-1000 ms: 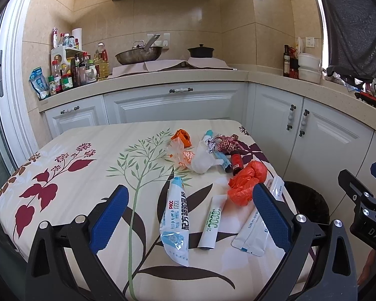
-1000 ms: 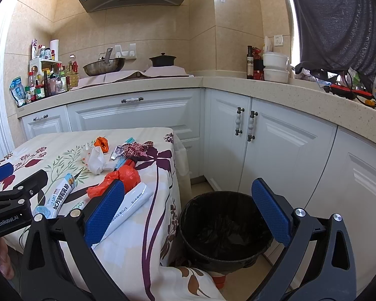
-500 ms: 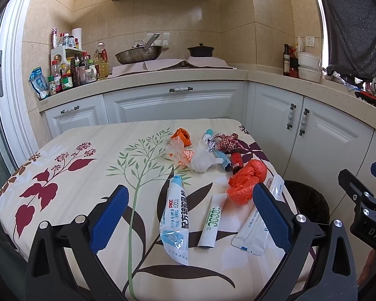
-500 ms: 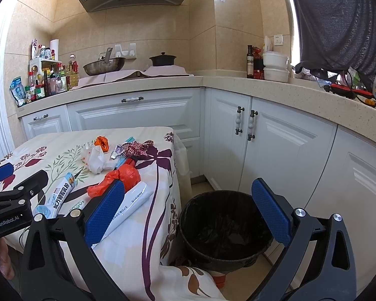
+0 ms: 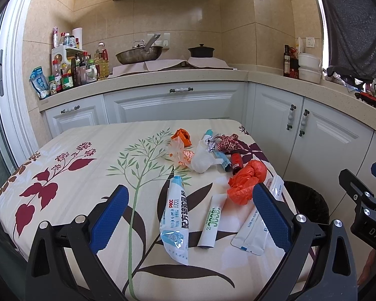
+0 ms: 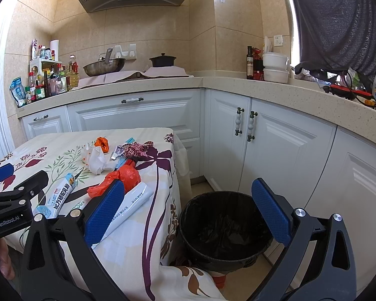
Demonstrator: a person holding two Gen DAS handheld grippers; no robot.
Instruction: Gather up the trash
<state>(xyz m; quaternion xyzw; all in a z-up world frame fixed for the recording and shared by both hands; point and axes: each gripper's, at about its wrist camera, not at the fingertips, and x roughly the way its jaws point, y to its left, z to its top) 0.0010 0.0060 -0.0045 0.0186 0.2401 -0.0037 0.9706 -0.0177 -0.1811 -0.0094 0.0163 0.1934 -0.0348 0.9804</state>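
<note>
We hold our left gripper (image 5: 190, 215) with its blue-padded jaws wide apart above the floral-cloth table (image 5: 70, 173), gripping nothing. Beneath it lie a blue-and-white printed pouch (image 5: 176, 219), a white tube with green lettering (image 5: 212, 219), and a crumpled orange plastic bag (image 5: 247, 179). Our right gripper (image 6: 188, 214) is likewise spread and empty, over the round black-lined trash bin (image 6: 224, 228) beside the table.

A metal wok (image 5: 139, 54) and a black pot (image 5: 201, 51) are seen on the stove. Sauce bottles (image 5: 70, 71) are crowded beside them, and white cabinets (image 6: 270, 148) are seen below.
</note>
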